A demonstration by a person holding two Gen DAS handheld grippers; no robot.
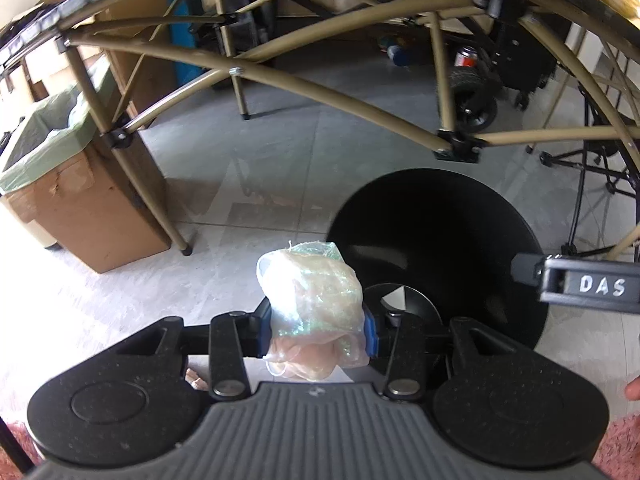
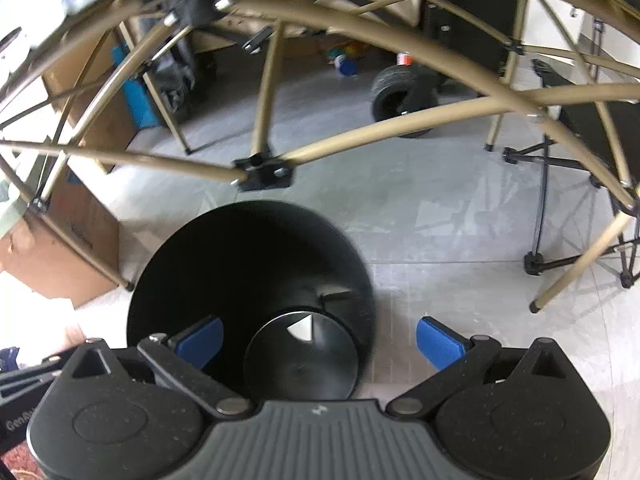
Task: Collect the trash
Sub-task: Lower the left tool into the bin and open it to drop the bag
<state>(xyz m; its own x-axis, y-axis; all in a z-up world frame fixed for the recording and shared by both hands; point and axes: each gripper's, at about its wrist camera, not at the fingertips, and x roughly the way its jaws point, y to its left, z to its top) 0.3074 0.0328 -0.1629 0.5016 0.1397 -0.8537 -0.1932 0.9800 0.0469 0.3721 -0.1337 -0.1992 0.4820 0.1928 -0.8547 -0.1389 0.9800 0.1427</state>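
Close to the left camera, the left tongs (image 1: 318,330) hold a crumpled clear plastic wrap (image 1: 314,312) between the blue pads, above the floor and just left of the black round bin (image 1: 436,248). The right tongs (image 2: 318,340) stand wide apart, with nothing between them, over the same bin (image 2: 248,276). Inside the bin I see only darkness and a small white patch at the bottom; its content is hard to tell. Farther left stands a cardboard box (image 1: 92,208) lined with a green bag (image 1: 44,140); its inside is hidden. Beyond it rise the tan legs of the folding bench (image 1: 304,84). Both tongs point steeply down to the floor.
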